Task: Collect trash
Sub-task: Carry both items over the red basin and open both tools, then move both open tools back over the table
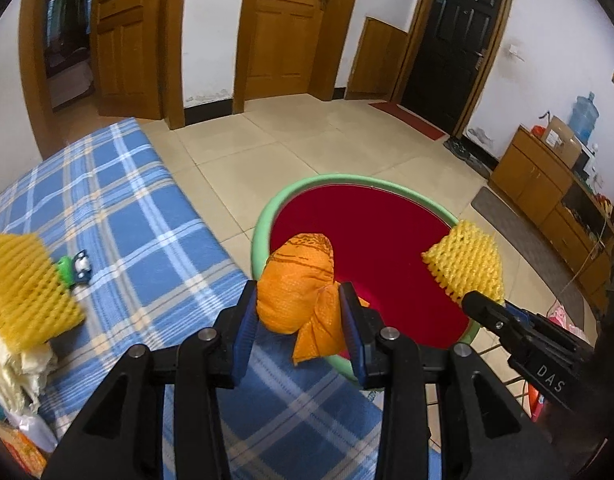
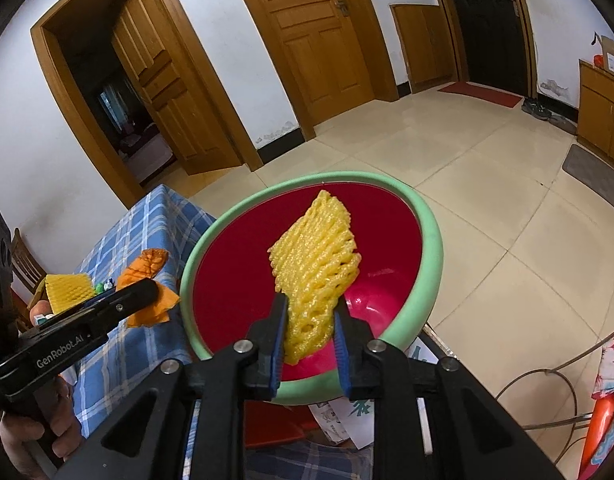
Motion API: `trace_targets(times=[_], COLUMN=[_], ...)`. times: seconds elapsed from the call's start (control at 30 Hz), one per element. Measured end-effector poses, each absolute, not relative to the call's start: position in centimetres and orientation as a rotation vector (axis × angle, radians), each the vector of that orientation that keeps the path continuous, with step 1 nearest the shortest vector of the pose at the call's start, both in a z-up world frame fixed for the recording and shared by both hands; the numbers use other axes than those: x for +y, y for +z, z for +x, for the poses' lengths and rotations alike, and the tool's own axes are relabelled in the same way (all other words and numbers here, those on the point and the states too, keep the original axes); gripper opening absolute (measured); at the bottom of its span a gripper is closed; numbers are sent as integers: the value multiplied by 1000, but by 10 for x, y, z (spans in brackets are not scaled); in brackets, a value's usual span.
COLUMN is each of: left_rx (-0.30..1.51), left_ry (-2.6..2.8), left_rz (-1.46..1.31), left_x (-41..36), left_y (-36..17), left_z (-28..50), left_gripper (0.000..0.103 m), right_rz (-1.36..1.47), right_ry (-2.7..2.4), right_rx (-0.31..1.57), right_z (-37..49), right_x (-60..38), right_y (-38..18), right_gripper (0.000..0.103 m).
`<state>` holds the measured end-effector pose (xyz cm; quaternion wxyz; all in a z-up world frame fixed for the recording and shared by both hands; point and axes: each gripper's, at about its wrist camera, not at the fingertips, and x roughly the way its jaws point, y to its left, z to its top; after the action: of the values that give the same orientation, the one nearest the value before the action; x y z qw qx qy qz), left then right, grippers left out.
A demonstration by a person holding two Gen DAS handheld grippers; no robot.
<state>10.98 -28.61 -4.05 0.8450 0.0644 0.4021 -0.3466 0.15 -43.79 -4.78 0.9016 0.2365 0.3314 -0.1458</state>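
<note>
Two hand-held grippers hang over one large round basin [image 2: 429,240] with a green rim and a red inside, which stands at the edge of a table under a blue checked cloth [image 1: 147,216]. The basin looks empty, so it seems the place for the trash. The right gripper [image 2: 309,316] carries a yellow foam net sleeve [image 2: 317,268] above the basin's middle; its jaws stand slightly apart and the sleeve looks barely pinched, so the drop seems to be in hand. The left gripper [image 1: 299,312] is clamped on a crumpled orange mesh bag [image 1: 299,284] just at the near rim. Next, the right jaws need to widen fully, and the left must travel further over the rim before letting go. A second yellow foam net [image 1: 25,288] and a small green toy car [image 1: 75,268] lie on the cloth, uncollected
</note>
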Motion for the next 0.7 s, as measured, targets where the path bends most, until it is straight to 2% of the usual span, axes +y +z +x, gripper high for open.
trace_targets(times=[0.13, 0.23, 0.3, 0.57, 0.7], left_rx=[835, 823, 815, 810, 809], left_ry=[-755, -756, -748, -722, -705], left_rz=[142, 149, 158, 132, 116], left_x=[-293, -295, -295, -283, -273], left_y=[-39, -36, -34, -28, -25], left_z=[108, 104, 102, 103, 103], left_gripper=[56, 61, 62, 63, 63], right_rz=[499, 502, 500, 512, 515], right_ry=[-302, -300, -301, -302, -294], right_rx=[684, 678, 672, 656, 650], right_z=[1, -1, -3, -7, -10], right_x=[-440, -441, -443, -442, -441], right_y=[-50, -50, -49, -47, -45], right_gripper=[32, 36, 36, 50, 53])
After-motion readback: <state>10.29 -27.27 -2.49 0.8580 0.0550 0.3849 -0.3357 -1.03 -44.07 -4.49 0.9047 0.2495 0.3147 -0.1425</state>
